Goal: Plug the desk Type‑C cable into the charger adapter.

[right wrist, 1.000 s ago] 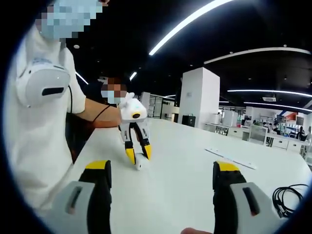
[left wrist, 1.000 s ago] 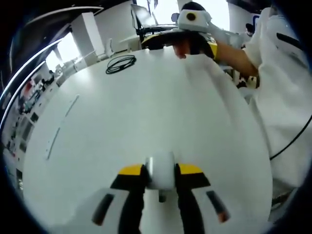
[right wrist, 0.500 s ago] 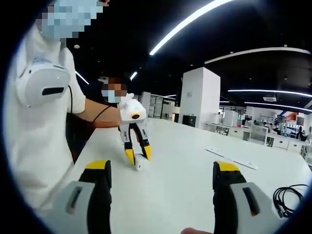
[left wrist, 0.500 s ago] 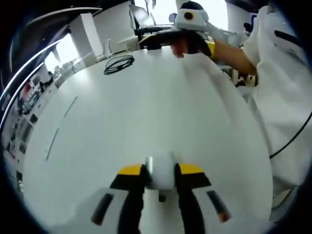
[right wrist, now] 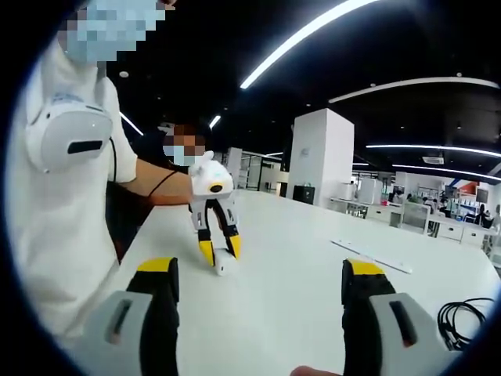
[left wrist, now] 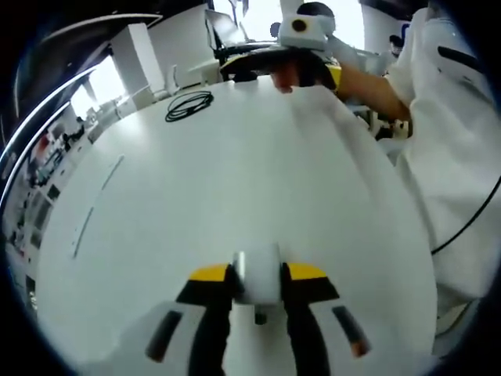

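Two grippers work over a wide white table. In the left gripper view, the left gripper rises from the bottom centre of the frame, its yellow-tipped jaws closed on a small white charger adapter, which sits upright between them with its base touching the tabletop. Far across the table, at the upper left of centre, a black cable lies coiled on the surface, well apart from the adapter. At the top centre, the right gripper appears at the table's far edge, held by a person's hand; a white sleeve fills the right side.

In the right gripper view, the right gripper rises from the bottom, its two jaws spread wide apart with nothing between them. Left of centre, the left gripper points down at the table, pinching the adapter against the surface. The coiled cable lies at the lower right edge of the frame. A flat white strip lies on the table right of centre.
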`<state>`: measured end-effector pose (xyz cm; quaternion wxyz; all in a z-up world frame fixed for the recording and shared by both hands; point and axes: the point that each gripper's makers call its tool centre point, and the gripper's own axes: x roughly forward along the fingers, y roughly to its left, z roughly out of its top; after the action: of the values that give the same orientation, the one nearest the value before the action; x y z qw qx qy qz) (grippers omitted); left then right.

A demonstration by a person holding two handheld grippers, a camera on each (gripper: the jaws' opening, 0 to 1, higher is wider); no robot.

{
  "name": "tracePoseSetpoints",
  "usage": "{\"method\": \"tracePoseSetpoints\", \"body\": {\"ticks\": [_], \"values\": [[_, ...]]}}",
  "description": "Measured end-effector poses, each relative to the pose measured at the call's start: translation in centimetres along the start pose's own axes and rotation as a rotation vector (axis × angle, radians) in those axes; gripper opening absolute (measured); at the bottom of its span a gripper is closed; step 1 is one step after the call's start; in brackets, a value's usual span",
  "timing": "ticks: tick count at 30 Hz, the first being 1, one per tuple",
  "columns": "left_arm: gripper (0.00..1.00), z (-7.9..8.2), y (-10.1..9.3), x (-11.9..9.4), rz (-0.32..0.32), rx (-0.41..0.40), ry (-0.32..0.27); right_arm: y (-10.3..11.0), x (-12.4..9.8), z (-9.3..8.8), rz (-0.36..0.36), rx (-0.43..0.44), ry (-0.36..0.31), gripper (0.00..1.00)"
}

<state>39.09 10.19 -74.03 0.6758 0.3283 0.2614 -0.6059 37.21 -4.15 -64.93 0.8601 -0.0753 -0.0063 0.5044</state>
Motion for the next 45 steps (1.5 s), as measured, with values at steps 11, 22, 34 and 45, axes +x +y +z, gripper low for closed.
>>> {"method": "tracePoseSetpoints", "body": {"ticks": [11, 22, 34, 45], "values": [[0.23, 0.0, -0.2, -0.1, 0.003, 0.001, -0.001, 0.2, 0.0, 0.2, 0.000, -0.002, -0.002, 0.87], [0.23, 0.1, -1.0, 0.0, 0.002, -0.001, 0.000, 0.2, 0.0, 0.3, 0.003, -0.004, -0.005, 0.87], [0.23, 0.2, -2.4, -0.2, -0.001, 0.002, -0.005, 0.4, 0.1, 0.4, 0.007, -0.007, -0.004, 0.87], [0.23, 0.1, -3.2, -0.4, -0.005, -0.003, -0.003, 0.6, 0.2, 0.6, 0.010, -0.011, -0.003, 0.87]]}}
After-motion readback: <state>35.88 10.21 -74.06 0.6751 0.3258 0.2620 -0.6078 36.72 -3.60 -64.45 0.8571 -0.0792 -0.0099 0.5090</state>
